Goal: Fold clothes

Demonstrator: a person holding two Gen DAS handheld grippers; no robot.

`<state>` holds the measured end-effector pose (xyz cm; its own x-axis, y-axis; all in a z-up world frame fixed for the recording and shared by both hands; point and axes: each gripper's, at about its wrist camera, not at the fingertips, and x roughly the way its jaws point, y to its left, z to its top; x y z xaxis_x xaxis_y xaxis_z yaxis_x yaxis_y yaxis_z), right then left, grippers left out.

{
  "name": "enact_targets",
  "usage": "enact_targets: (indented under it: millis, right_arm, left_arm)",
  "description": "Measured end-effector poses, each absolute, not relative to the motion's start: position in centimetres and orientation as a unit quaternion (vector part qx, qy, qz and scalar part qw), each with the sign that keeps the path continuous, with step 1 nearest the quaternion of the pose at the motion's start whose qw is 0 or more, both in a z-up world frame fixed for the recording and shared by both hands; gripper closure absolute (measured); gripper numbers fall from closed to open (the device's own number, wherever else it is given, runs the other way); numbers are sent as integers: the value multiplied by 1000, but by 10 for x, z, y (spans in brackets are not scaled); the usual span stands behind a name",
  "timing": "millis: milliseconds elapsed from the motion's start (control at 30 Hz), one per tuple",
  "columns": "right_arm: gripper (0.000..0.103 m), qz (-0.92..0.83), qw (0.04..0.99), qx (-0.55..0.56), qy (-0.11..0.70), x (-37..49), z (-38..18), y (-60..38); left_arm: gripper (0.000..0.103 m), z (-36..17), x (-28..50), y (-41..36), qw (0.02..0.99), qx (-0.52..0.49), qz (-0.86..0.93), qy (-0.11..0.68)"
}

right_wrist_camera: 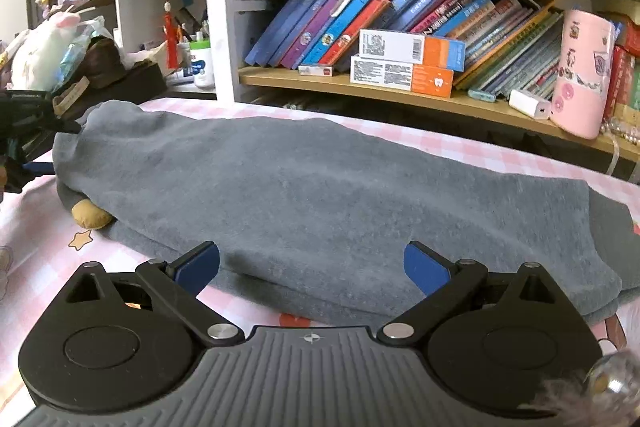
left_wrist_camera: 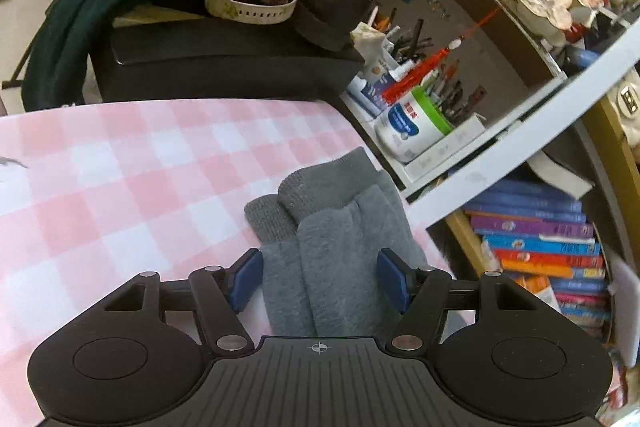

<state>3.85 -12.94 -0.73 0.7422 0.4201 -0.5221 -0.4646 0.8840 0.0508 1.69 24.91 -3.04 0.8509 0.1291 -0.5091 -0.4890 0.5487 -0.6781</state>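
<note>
A grey fleece garment lies folded lengthwise across the pink checked tablecloth. In the left wrist view its ribbed cuffed end lies between the blue pads of my left gripper. The jaws stand apart at the cloth's sides and do not squeeze it. The same gripper shows as a dark shape at the garment's left end in the right wrist view. My right gripper hangs wide open over the near long edge of the garment, with nothing gripped.
A yellow plush part pokes out under the garment's left end. Shelves behind the table hold books, boxes and a pink cup. A lotion jar and pens stand at the table's far edge beside a black box.
</note>
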Motion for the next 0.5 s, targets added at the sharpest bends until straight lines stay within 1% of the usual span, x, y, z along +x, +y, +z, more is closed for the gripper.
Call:
enact_targets:
  millis: [100,167,200,267,333,500]
  right_arm:
    - [3,236,932,-42,273,39,-8,-129]
    - [3,238,931,-45,273,38,-8,-127]
    - [4,238,931,-46,273,38,-8,-127]
    - [4,240,931,-48,272,37,-8,-126]
    - [3,240,930,-47,273,37,-8,-126]
    - [3,239,929,-45,277,38,-8,-126]
  left_arm:
    - [46,-33,17,249,851,-449,188,195]
    - [74,-37,18,250,846,-456,196,195]
    - [77,-41,17,252,841,-468,193,191]
    - [88,-49,15,256,828,-500,180,179]
    - [90,-48,12,254,828,-512,159,161]
    - [91,-5,11,224,900,-409,88,124]
